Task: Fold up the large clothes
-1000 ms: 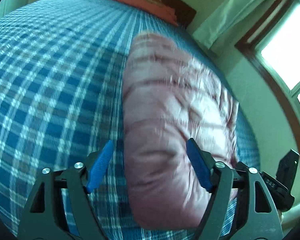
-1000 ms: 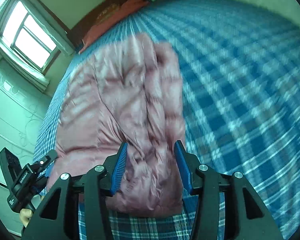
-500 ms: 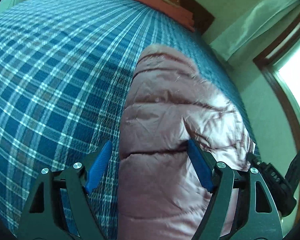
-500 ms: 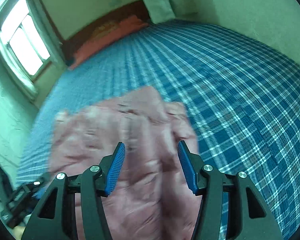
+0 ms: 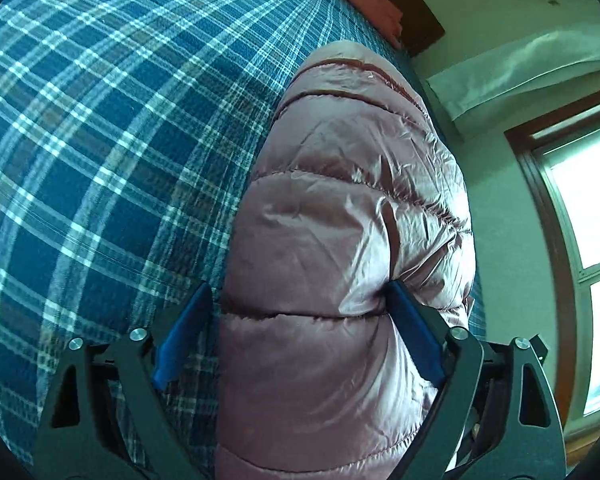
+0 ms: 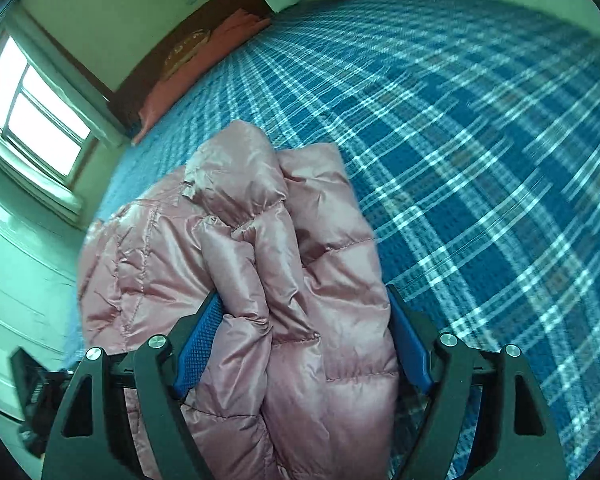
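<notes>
A pink quilted puffer jacket (image 5: pixel 340 240) lies folded in a thick bundle on the blue plaid bed cover (image 5: pixel 100 140), close to the bed's window-side edge. My left gripper (image 5: pixel 300 332) straddles one end of it with jaws opening. The left pad (image 5: pixel 180 340) stands clear of the fabric and the right pad (image 5: pixel 414 336) rests against it. My right gripper (image 6: pixel 302 344) straddles the other end, where sleeve folds of the jacket (image 6: pixel 300 280) bulge between its widening jaws. The fabric brushes both pads without being pinched. The left gripper's body (image 6: pixel 32 392) shows low on the left in the right wrist view.
A red pillow (image 6: pixel 188 76) lies against the dark headboard (image 5: pixel 420 24) at the far end of the bed. A window (image 6: pixel 36 108) and a pale curtain (image 5: pixel 520 64) are on the wall beside the jacket. Plaid cover (image 6: pixel 480 160) stretches wide on the other side.
Both grippers have come down closer over the jacket and their jaws have spread wider. The right one was shut on the sleeve folds and has let them go. The jacket now rests on the bed.
</notes>
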